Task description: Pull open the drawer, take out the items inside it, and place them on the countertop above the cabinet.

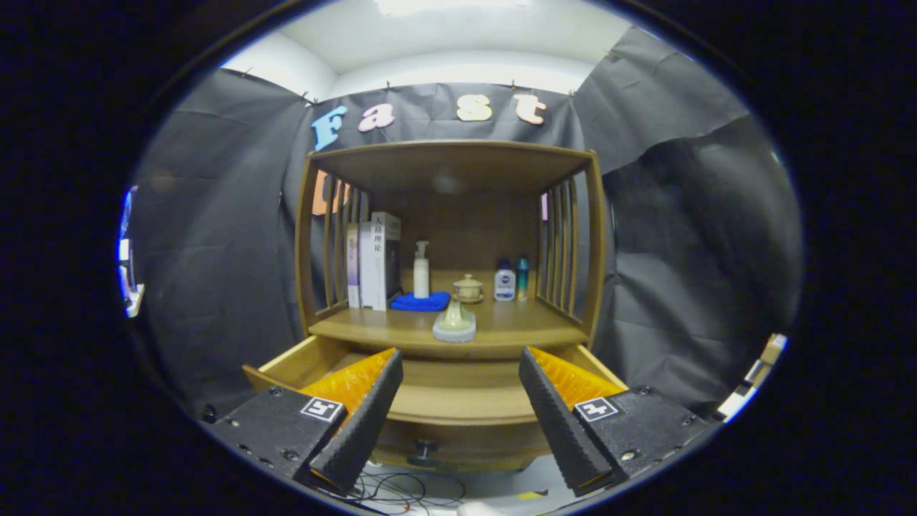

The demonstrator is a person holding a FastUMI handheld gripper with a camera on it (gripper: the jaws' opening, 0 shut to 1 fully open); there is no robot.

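Tongs [458, 401] apart, empty, before open drawer [458, 401]; book [372, 261] spine lettering illegible

Wooden drawer [458, 390] pulled open, pale item [454, 322] on countertop [516, 330]

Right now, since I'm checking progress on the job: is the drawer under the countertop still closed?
No. The drawer is pulled out toward the open gripper, its front panel lying between the spread fingers, below the countertop.
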